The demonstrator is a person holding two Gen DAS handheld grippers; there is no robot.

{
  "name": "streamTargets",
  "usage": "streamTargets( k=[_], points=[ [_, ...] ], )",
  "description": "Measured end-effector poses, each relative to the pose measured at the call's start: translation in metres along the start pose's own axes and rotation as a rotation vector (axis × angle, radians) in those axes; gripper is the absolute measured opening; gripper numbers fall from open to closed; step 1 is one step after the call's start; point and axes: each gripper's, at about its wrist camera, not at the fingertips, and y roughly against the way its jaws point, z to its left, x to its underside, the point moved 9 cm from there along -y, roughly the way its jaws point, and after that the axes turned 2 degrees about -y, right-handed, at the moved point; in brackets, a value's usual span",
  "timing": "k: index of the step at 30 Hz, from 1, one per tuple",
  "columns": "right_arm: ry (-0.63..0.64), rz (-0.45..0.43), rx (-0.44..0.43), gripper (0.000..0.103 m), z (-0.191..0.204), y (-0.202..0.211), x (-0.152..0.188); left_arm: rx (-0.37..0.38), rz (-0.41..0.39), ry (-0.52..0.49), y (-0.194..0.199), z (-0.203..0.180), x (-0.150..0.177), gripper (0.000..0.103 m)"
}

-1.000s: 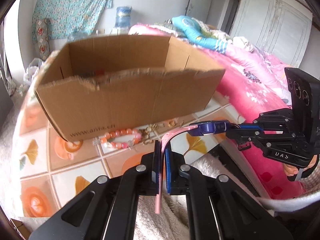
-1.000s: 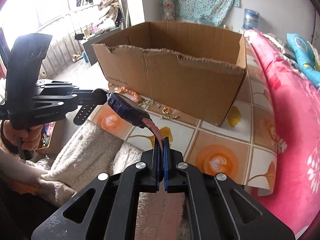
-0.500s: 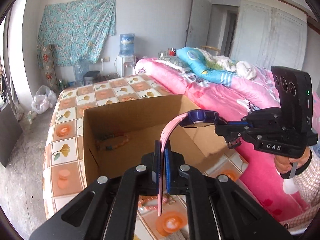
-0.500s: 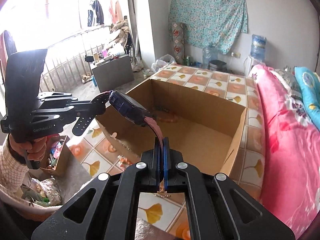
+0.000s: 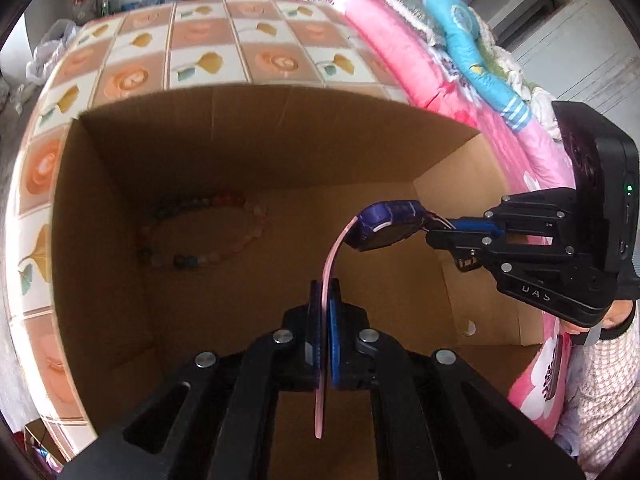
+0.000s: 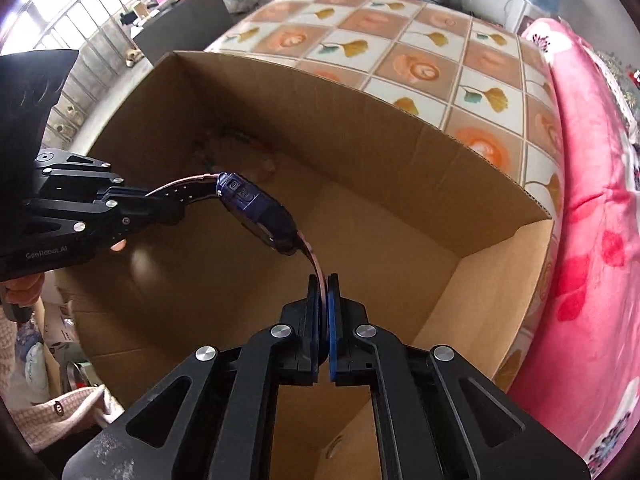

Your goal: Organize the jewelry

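A purple watch [image 5: 384, 228] with a pink strap hangs over the inside of an open cardboard box [image 5: 280, 104]. My left gripper [image 5: 325, 300] is shut on one end of the strap, which sticks out below the pads. My right gripper [image 6: 324, 284] has the other strap end between its pads; its jaws are opening and a thin gap shows beside the strap. In the right wrist view the watch [image 6: 260, 216] spans from the left gripper [image 6: 160, 200] to mine, above the box [image 6: 400, 116]. A beaded bracelet [image 5: 208, 236] lies on the box floor at the far left.
The box stands on a table with a floral tiled cloth [image 5: 200, 40]. A pink bed [image 6: 592, 200] runs along the right side. A person's hand and checked sleeve [image 5: 592, 320] hold the right gripper's handle.
Both grippers carried the watch from in front of the box to above its open inside, tilting down. The right jaws have parted slightly.
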Motion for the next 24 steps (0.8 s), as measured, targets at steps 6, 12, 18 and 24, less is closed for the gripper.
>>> streamTargets(
  k=[6, 12, 18, 24],
  points=[
    [0.026, -0.087, 0.111, 0.021, -0.007, 0.002, -0.014, -0.063, 0.055, 0.068, -0.017, 0.017, -0.013, 0.042],
    [-0.005, -0.207, 0.105, 0.022, -0.003, 0.017, -0.012, -0.105, -0.049, 0.064, 0.006, 0.022, -0.019, 0.051],
    [-0.025, -0.241, 0.009, 0.023, 0.018, 0.029, -0.004, -0.145, -0.204, 0.006, 0.051, 0.013, -0.014, 0.055],
    [0.011, -0.145, -0.064, 0.024, 0.048, 0.015, 0.003, -0.188, -0.339, -0.009, 0.095, 0.011, 0.022, 0.062]
  ],
)
